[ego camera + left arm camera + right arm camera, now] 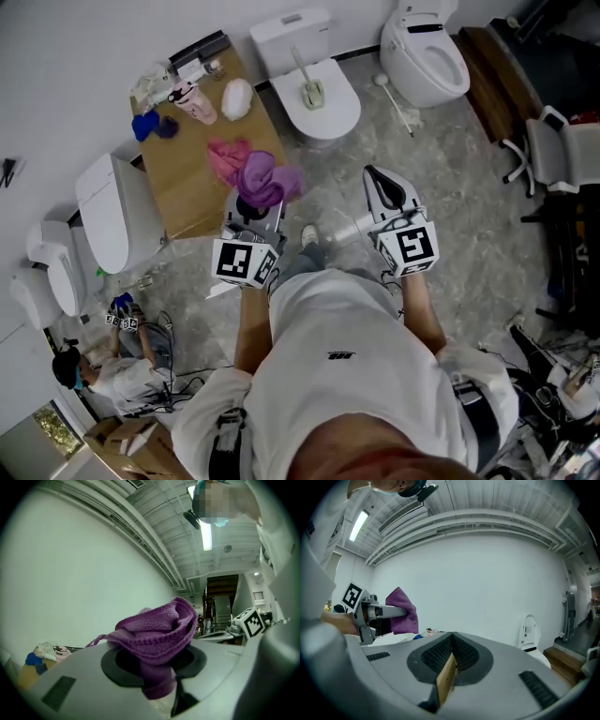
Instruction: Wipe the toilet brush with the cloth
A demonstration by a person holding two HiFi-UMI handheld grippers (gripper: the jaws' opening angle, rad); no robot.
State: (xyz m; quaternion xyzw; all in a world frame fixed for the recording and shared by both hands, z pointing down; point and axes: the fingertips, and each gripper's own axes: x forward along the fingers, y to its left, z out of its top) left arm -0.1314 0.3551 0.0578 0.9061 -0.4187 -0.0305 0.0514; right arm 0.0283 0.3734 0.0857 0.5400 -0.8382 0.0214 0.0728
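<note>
My left gripper (255, 204) is shut on a bunched purple cloth (269, 178), which spills out over the jaw tips above the table's near edge. In the left gripper view the cloth (157, 630) fills the jaws of that gripper (154, 660). My right gripper (375, 174) is shut with nothing in it, level, over the floor to the right of the cloth; its jaws (452, 635) meet. A toilet brush (310, 86) with a white handle lies on the closed lid of the white toilet (328, 117) ahead. Neither gripper touches it.
A wooden table (187, 178) holds a pink cloth (225, 155), a blue cloth (153, 125), a pink bottle (194, 105) and a white object (236, 98). A white stick tool (395, 101) lies on the floor. More toilets (427, 56) and an office chair (561, 150) stand around; another person (108, 375) crouches lower left.
</note>
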